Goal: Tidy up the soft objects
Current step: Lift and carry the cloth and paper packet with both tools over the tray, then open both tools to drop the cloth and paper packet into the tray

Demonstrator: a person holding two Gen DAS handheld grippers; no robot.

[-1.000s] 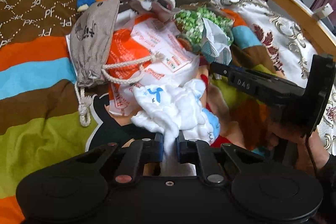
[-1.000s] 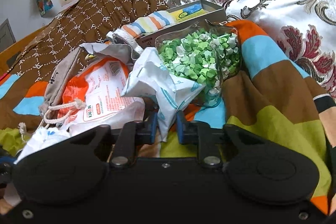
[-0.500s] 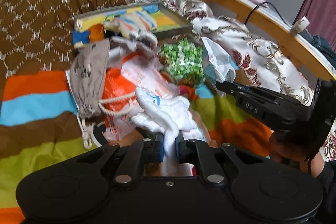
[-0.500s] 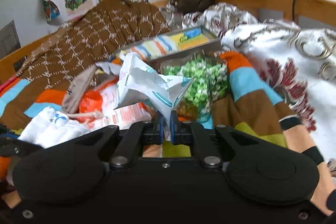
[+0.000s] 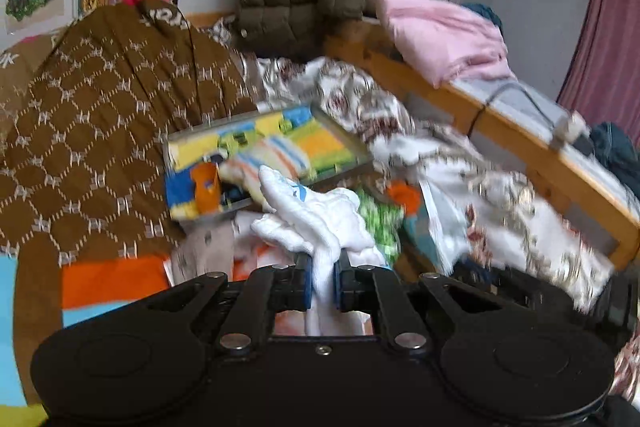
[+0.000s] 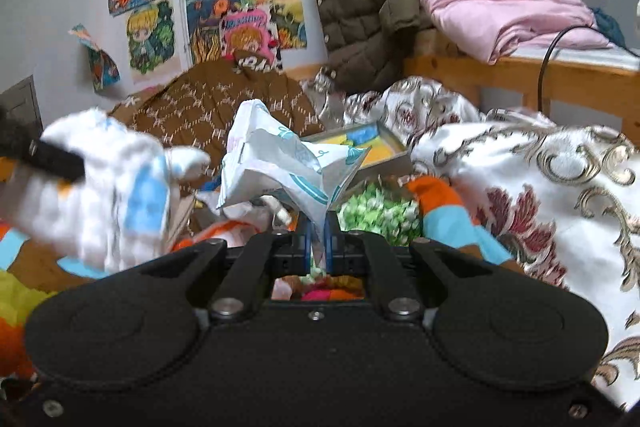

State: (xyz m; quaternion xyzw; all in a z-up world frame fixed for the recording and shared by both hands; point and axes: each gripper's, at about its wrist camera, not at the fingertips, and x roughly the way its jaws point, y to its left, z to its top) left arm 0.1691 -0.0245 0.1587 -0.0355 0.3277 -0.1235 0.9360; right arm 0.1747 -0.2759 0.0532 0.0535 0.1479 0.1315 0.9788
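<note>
My left gripper [image 5: 323, 283] is shut on a white cloth with blue marks [image 5: 316, 215] and holds it up above the pile on the bed. The same cloth shows blurred at the left of the right wrist view [image 6: 108, 187]. My right gripper [image 6: 317, 239] is shut on a white crumpled packet with teal print [image 6: 280, 159], lifted off the bedding. A shallow grey tray [image 5: 340, 131] with colourful folded cloths lies behind both, also seen in the right wrist view [image 6: 388, 143].
A clear bag of green pieces [image 6: 376, 215] lies below the packet. An orange-and-white bag [image 5: 252, 255] and a grey drawstring pouch [image 5: 204, 247] lie on the striped blanket [image 5: 112, 279]. A brown quilt [image 5: 100, 131], floral cover [image 6: 540, 195] and wooden bed rail [image 5: 500, 131] surround them.
Both grippers have risen and tilted up, lifting the white cloth and the packet clear of the pile; more of the wall and coat is now in view.
</note>
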